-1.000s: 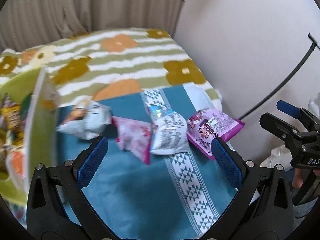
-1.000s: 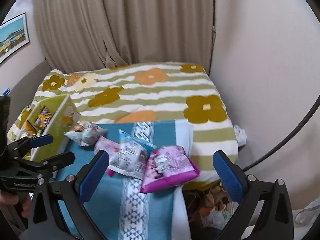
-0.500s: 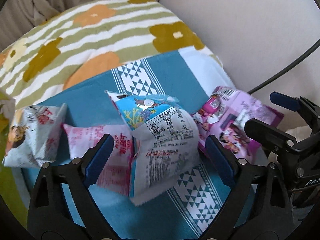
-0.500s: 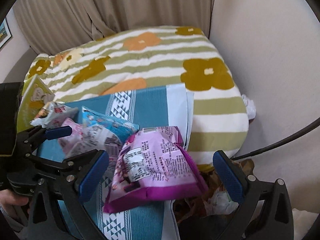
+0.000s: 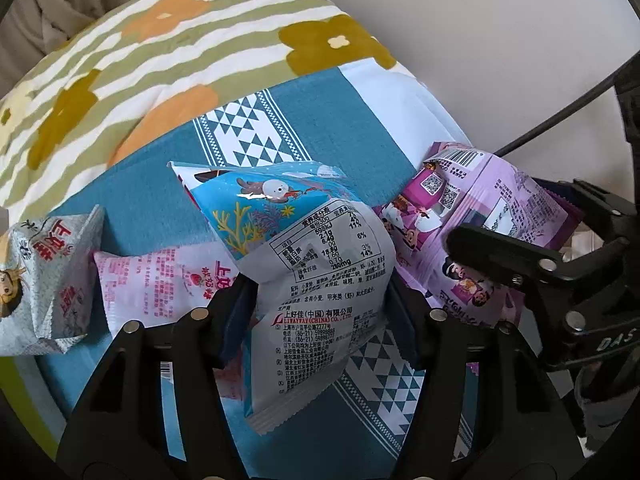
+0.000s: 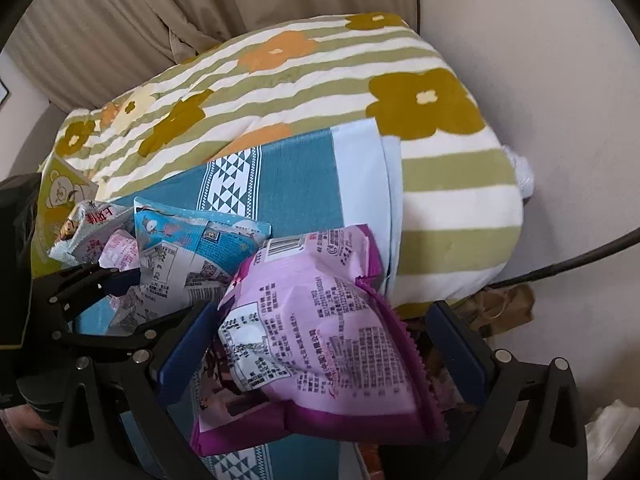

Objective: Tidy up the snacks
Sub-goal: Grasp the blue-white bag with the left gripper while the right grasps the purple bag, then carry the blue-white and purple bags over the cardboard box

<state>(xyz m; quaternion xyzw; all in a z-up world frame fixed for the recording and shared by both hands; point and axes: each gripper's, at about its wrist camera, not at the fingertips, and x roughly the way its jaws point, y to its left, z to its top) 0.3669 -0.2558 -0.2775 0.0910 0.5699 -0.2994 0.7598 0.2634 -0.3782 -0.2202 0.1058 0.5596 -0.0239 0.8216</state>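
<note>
Snack packets lie in a row on the teal cloth [image 5: 312, 128]: grey packet [image 5: 44, 276] at 9 o'clock, pink packet [image 5: 160, 280] beside it, blue-white packet [image 5: 316, 264] centre, purple packet [image 5: 480, 232] at 3 o'clock. Left gripper [image 5: 316, 300], jaws just closing, clamps the blue-white packet. Right gripper [image 6: 320, 344] straddles the purple packet [image 6: 316, 332], jaws wide, released.

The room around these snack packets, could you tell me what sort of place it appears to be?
Probably a bedroom at home: the packets lie on a teal patterned cloth spread over a soft flowered quilt, apparently on a bed, with beige curtains hanging behind it and a plain wall alongside.
</note>
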